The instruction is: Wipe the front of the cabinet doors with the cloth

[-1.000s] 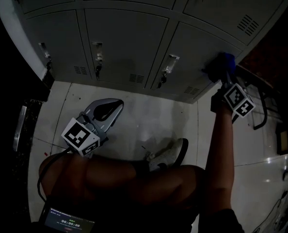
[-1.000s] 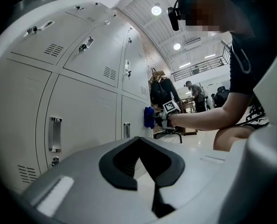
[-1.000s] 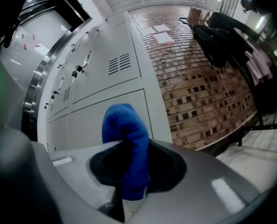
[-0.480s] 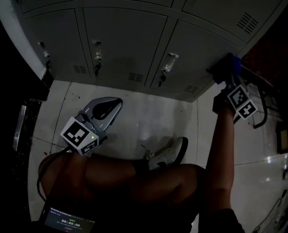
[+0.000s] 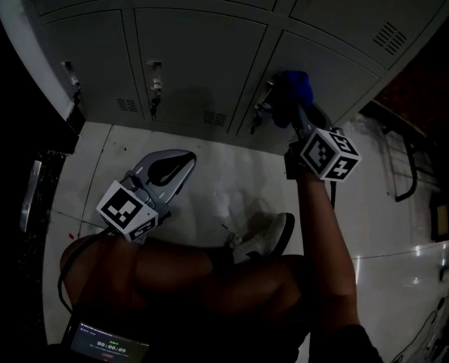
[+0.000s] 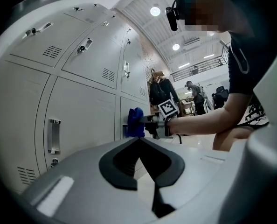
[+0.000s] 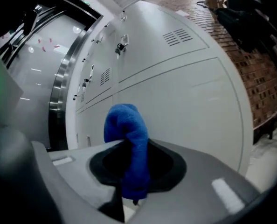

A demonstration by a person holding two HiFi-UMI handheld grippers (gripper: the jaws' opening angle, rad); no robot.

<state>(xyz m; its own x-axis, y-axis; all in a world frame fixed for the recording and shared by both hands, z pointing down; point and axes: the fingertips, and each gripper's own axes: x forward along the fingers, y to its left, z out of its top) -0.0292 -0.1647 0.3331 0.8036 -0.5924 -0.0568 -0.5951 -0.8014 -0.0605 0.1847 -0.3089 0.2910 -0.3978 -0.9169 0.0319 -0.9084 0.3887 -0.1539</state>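
Overview of a wiping pass along the lower row of the cabinet (image 5: 202,51), read from its left side to its right.

Left of the cabinet's middle lower door, and out in front of its base, the left gripper (image 5: 166,172) hangs over the floor (image 5: 232,180), well apart from the steel. Its own view shows the two jaws brought together tip to tip, with nothing between them. It has no part in the wipe.

One door further right, the right gripper (image 5: 295,116) is clamped on a fold of the blue cloth (image 5: 294,88). The bunched free end rises past the jaw tips and appears to press on the door front, just beside that door's latch handle (image 5: 264,100). Which doors of the cabinet have already been wiped cannot be told.

Hazards from this position, as a judgement:
- **Snagging.** The latch handle stands proud of the door. A sideways sweep across it could catch the cloth and drag it out of the jaws, since only a narrow fold is pinched.
- **Hard contact.** The soft wad reaches only a little beyond the jaw tips. Leaning in too steeply could bring the jaws themselves onto the paint.
- **Missed area.** The vent slots near the cabinet's base and the seams between doors may be skipped if pressure is light.
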